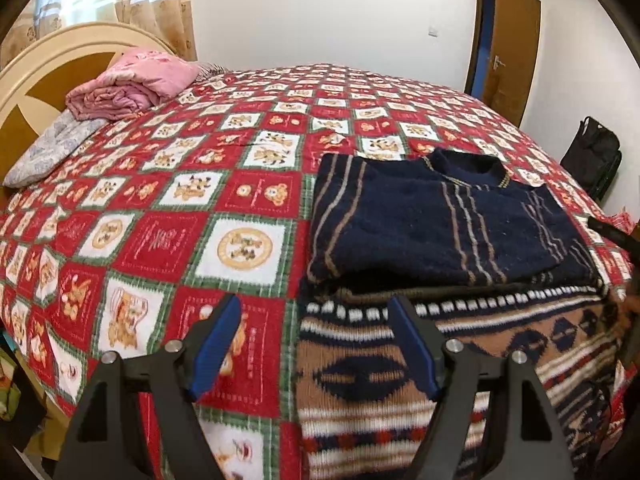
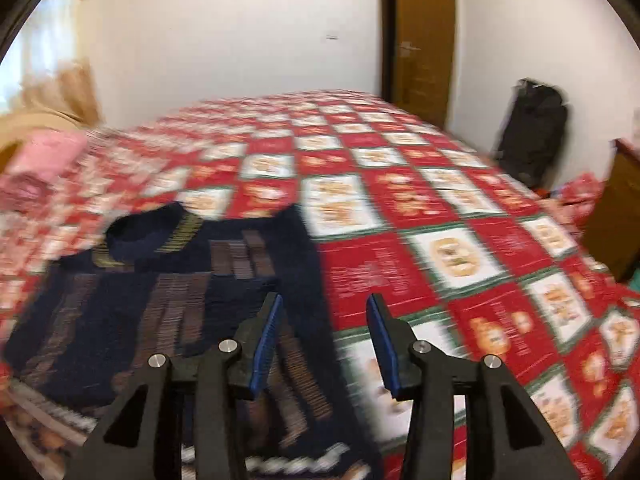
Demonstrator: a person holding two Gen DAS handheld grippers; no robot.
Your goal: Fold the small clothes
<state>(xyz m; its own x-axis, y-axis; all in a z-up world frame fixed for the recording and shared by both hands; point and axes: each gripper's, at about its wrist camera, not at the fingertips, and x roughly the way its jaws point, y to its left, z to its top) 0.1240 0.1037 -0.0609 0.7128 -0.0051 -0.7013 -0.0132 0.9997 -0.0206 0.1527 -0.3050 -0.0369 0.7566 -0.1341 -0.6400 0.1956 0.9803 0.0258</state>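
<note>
On a bed spread with a red, white and green checked quilt (image 1: 168, 208), a navy knitted sweater with tan stripes (image 1: 432, 220) lies folded into a neat rectangle, collar facing the far wall, stacked on a brown, navy and white patterned knit (image 1: 400, 368) nearer the camera. The left gripper (image 1: 316, 344) hovers over the patterned knit's left edge, blue-padded jaws spread wide and empty, apparently waiting its turn. The right gripper (image 2: 324, 344), blurred in motion, hangs above the navy sweater's right side with its jaws parted and nothing between them, which suggests a fold just let go. A rolled pink blanket (image 1: 128, 84) sits by the cream headboard (image 1: 52, 64), well clear of the work.
</note>
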